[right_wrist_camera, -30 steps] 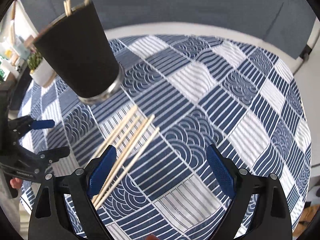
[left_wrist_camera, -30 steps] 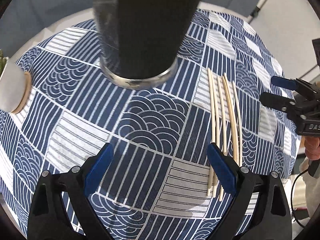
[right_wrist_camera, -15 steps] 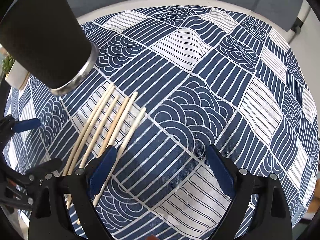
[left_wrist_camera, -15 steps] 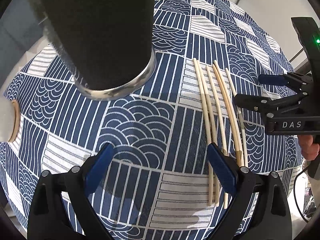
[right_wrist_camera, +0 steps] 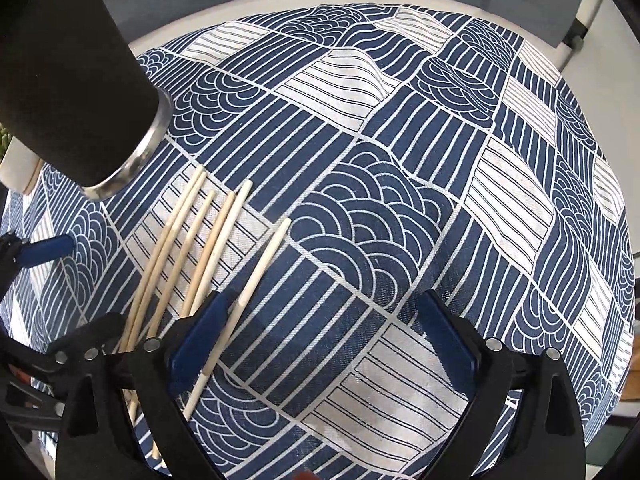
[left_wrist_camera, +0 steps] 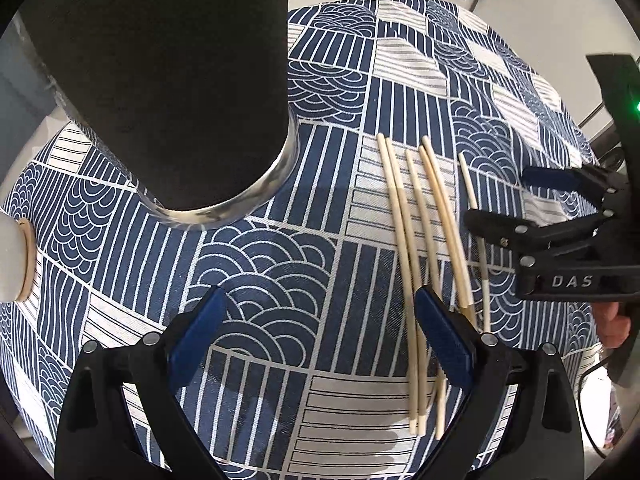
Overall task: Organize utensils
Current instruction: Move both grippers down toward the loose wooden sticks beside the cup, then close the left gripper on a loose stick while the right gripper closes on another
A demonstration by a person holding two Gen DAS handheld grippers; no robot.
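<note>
Several pale wooden chopsticks (left_wrist_camera: 440, 200) lie side by side on the blue patterned cloth (left_wrist_camera: 280, 260), right of a tall black cup (left_wrist_camera: 168, 80) with a metal base ring. My left gripper (left_wrist_camera: 320, 296) hangs open over the cloth, its right finger above the chopsticks' near ends. My right gripper (left_wrist_camera: 500, 196) comes in from the right over the outermost stick. In the right wrist view the cup (right_wrist_camera: 68, 92) stands far left, beside the chopsticks (right_wrist_camera: 195, 232). One chopstick (right_wrist_camera: 260, 268) lies apart, running just inside the left finger of my right gripper (right_wrist_camera: 324, 298). Those jaws are opening, and no pad presses on it.
A white pot on a wooden saucer (left_wrist_camera: 12, 256) stands at the left edge of the cloth. The round white table rim (right_wrist_camera: 360, 0) shows beyond the cloth. The left gripper (right_wrist_camera: 90, 282) shows at the right wrist view's left edge. A person's fingers (left_wrist_camera: 612, 320) hold the right gripper.
Both grippers have come lower and closer to the chopsticks. The cup has drifted left in both views. The outermost chopstick now lies further from the others.
</note>
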